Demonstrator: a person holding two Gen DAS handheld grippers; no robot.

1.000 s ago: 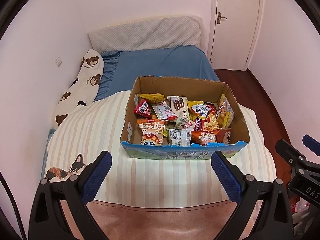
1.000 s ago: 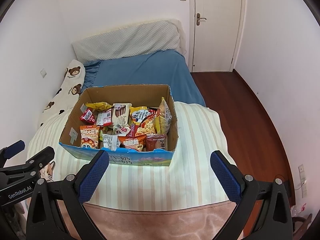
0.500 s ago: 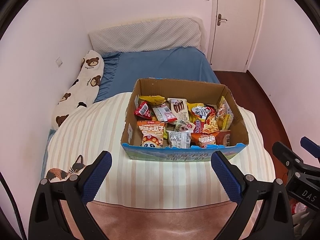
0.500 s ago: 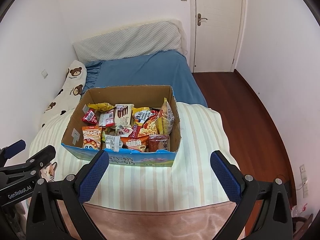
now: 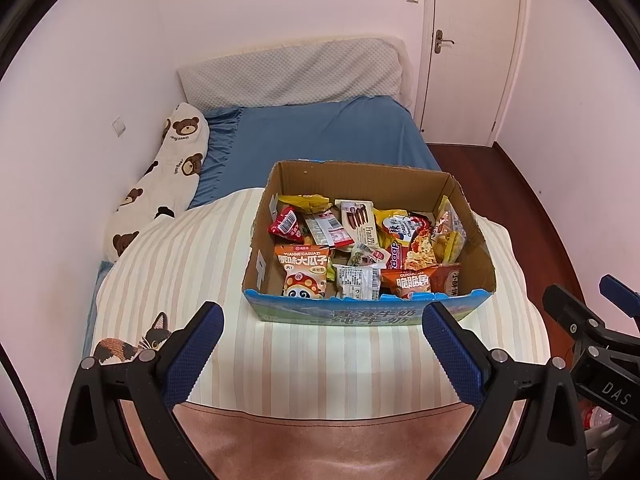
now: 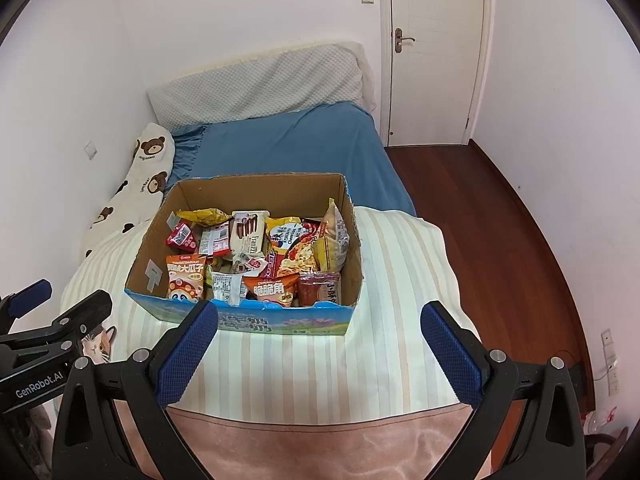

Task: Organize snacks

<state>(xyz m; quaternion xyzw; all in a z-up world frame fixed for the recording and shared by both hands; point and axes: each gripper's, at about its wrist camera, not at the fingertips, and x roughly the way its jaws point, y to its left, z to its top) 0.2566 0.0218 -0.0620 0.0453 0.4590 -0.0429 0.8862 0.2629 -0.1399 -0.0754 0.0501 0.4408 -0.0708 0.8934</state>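
Snack box [image 5: 360,316] ahead, btwn hand-held gripper [image 5: 324,344] fingers

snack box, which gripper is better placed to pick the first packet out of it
Left, probably. The snack box sits squarely ahead between the left gripper jaws, while it lies left of centre for the right gripper. Both are open, empty and short of it.

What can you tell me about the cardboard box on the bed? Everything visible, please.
The cardboard box is an open-topped brown corrugated carton, flaps gone, with a ragged-edged blue printed front wall bearing white characters. It sits upright on the striped cream quilt, ahead of both open grippers, touched by neither. Grey tape patches mark its left inner wall. Mixed snack packets fill its floor, some leaning on the right wall.
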